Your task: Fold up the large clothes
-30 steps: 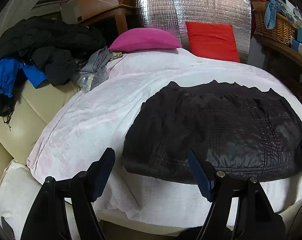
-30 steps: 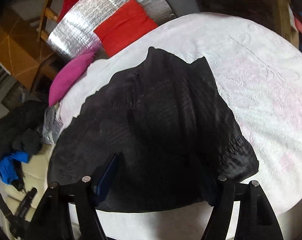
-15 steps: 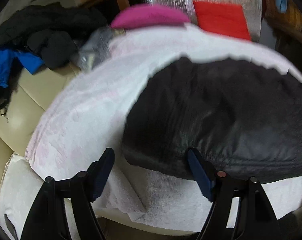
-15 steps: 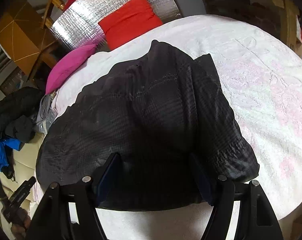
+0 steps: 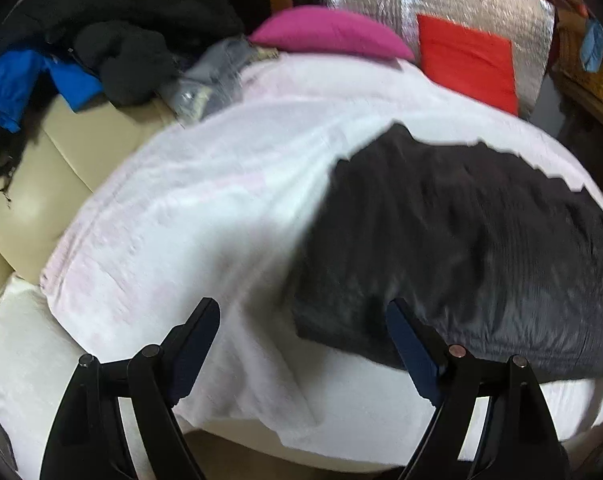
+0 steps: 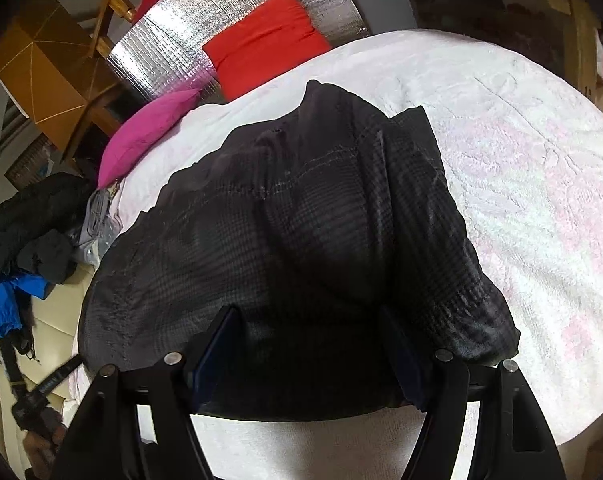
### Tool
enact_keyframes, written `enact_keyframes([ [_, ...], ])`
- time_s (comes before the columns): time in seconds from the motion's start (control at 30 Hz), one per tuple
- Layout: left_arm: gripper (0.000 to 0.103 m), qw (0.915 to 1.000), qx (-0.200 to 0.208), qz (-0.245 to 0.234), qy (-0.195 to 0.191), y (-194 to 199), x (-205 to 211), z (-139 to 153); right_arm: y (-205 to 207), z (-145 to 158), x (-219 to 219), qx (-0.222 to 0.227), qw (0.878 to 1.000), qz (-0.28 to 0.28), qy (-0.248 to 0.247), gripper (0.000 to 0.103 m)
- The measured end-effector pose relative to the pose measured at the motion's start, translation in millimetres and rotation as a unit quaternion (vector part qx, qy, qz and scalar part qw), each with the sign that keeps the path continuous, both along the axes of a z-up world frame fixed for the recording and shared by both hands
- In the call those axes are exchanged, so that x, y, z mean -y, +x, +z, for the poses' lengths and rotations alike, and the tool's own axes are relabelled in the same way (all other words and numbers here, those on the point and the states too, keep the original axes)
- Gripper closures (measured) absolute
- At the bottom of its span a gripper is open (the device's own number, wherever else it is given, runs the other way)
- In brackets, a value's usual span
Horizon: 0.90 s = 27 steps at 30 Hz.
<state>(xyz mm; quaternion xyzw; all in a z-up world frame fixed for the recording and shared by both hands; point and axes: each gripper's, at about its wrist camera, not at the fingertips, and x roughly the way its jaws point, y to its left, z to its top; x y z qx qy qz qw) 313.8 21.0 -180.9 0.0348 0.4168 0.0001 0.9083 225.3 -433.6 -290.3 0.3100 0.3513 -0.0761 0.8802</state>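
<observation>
Lying flat, one black garment [image 6: 301, 240].

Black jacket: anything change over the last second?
Both open grippers closed in on the black jacket. The left gripper shifted left and nearer its near-left corner; the right gripper came nearer its near hem. Neither grasped anything. The jacket still lies flat on the white blanket; the clothes pile is unchanged.
</observation>
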Motion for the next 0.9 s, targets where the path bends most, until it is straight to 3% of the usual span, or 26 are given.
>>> enact_keyframes([
  [0.23,0.016,0.9978,-0.056,-0.002,0.034,27.9,3.7,-34.0,-4.4,0.4,2.7,0.003,1.000,0.005,0.009,0.028],
  [0.33,0.016,0.9976,-0.057,-0.021,0.034,29.7,2.8,-21.3,-5.9,8.3,9.4,0.001,0.999,0.022,0.025,0.028],
  [0.43,0.016,0.9978,-0.043,-0.045,0.023,35.5,-2.3,0.7,-14.0,20.7,33.5,0.024,0.995,0.045,0.088,0.027],
  [0.57,0.016,0.9954,-0.056,-0.065,-0.042,69.9,-18.8,22.0,-30.5,43.2,81.6,0.071,0.992,0.026,0.100,0.022],
  [0.63,0.015,0.9872,-0.089,-0.086,-0.101,93.6,-25.2,20.1,-30.1,44.2,108.4,0.073,0.992,0.013,0.103,0.018],
  [0.77,0.015,0.9714,-0.148,-0.110,-0.149,133.1,-18.5,-2.6,-10.4,13.6,152.9,0.053,0.979,0.011,0.198,0.017],
  [0.9,0.015,0.9551,-0.186,-0.137,-0.185,152.0,-2.6,-27.5,15.9,-11.9,162.5,0.031,0.971,0.027,0.235,0.017],
])
